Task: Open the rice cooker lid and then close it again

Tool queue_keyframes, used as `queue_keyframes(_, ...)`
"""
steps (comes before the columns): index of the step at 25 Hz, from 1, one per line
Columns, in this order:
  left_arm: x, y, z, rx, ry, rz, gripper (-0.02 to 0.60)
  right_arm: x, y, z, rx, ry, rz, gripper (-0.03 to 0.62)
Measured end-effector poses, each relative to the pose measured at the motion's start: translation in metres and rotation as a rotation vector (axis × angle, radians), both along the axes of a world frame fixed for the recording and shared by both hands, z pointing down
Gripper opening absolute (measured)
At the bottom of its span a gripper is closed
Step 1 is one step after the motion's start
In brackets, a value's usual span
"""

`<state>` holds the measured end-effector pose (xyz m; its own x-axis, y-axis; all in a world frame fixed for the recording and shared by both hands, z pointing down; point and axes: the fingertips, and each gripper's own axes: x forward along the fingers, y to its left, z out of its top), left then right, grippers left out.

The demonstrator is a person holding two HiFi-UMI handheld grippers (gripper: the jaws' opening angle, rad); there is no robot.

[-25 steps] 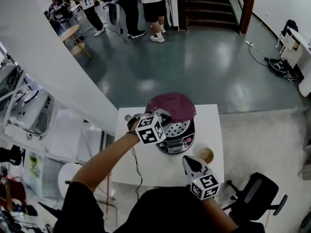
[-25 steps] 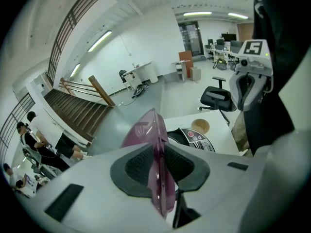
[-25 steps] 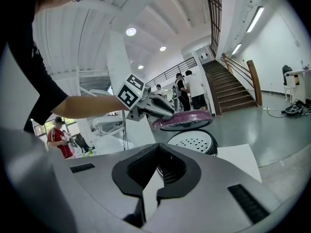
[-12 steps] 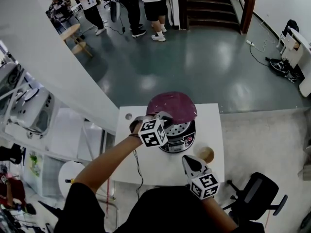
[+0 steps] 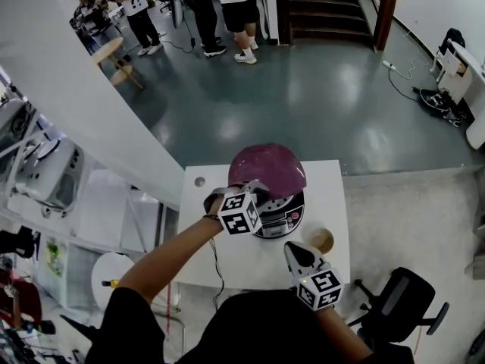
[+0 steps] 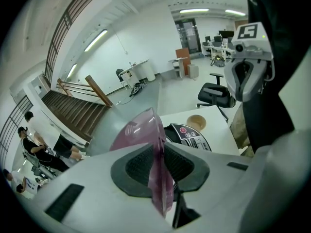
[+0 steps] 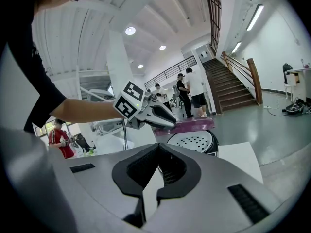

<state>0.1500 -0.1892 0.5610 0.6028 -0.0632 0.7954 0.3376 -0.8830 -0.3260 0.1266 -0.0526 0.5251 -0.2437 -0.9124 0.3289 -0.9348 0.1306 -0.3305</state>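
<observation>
From the head view, the rice cooker (image 5: 279,214) stands on a small white table (image 5: 227,249), towards its far edge and a little right of centre. Its purple lid (image 5: 267,167) is raised at the near side and reaches just past the table's far edge. Past that edge lies a wide stretch of bare grey floor (image 5: 303,105), with a staircase (image 5: 326,10) and a group of people (image 5: 204,6) well beyond. A wooden bowl (image 5: 320,241) sits near the table's right edge, just beside the cooker. A black office chair (image 5: 398,305) stands off the near right corner. The left gripper (image 5: 254,192) reaches to the lid's left rim. The right gripper (image 5: 294,252) hangs above the table's near part, well apart from the cooker.

In the left gripper view, the left gripper (image 6: 158,166) has its jaws narrowly parted and pressed on the lid (image 6: 141,132), whose thin translucent edge runs between the pads. The cooker's control panel (image 6: 192,137) and the bowl (image 6: 196,122) show beyond, with the table's right edge behind them.

In the right gripper view, the right gripper (image 7: 156,169) has its jaws together with nothing between them. Ahead, the lid (image 7: 187,126) lies nearly level above the cooker's perforated inner plate (image 7: 192,141), with a gap between them.
</observation>
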Motion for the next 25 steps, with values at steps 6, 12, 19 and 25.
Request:
queue_keyframes(6,-0.002,0.005,0.014,-0.022,-0.013,0.000,0.069,-0.001,-0.001,0.001,-0.003,0.025,-0.004,-0.002)
queue_keyframes(12,-0.002,0.011,0.026,-0.033,-0.023,-0.004,0.072,0.003,0.001,0.006,-0.013,0.014,0.005,-0.002)
queue_keyframes(19,-0.003,0.018,0.039,-0.052,-0.038,0.006,0.072,0.005,-0.003,0.007,-0.016,0.012,0.006,-0.002)
queue_keyframes(25,-0.005,0.022,0.051,-0.024,-0.045,0.033,0.072,0.005,-0.005,0.013,-0.032,0.021,0.003,-0.002)
